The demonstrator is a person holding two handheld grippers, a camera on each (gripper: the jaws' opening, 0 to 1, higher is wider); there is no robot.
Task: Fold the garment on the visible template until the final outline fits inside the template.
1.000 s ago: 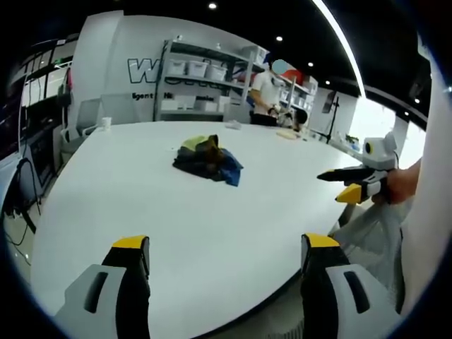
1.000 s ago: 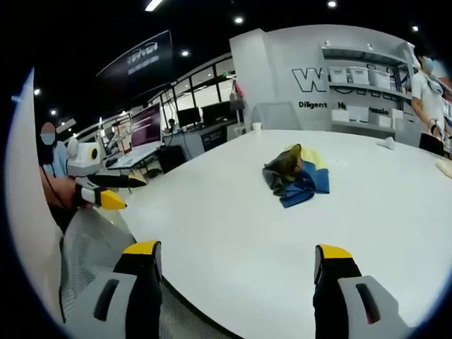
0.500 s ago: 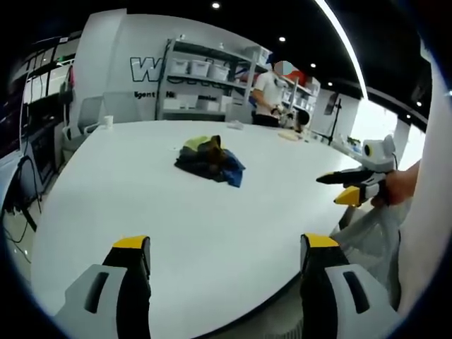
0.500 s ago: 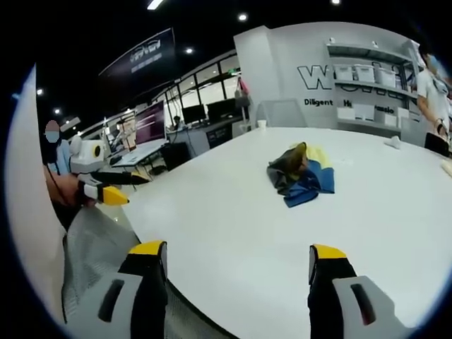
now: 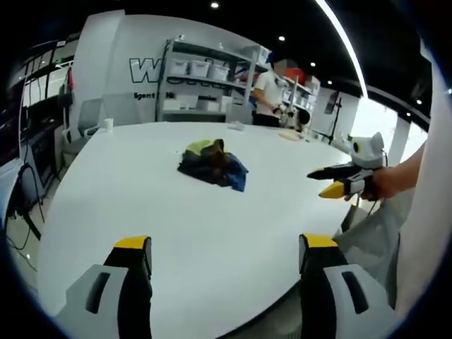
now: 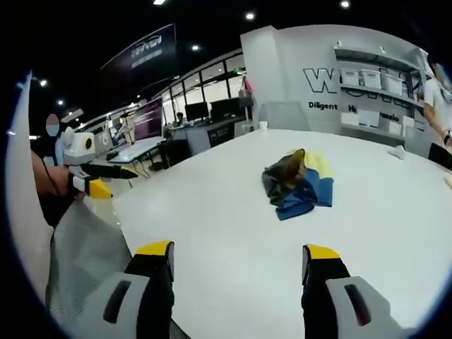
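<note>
Garment (image 5: 211,162) sits crumpled in a heap mid-table (image 5: 176,226), well in from the edges, nothing else close by. No template outline to be made out. Left gripper (image 5: 219,248) & right gripper (image 6: 237,254) both wide open, empty, low over the near edge, well apart from it. Looks soft, light, floppy; best pinch loose outer corners w/ both, then spread flat.
</note>
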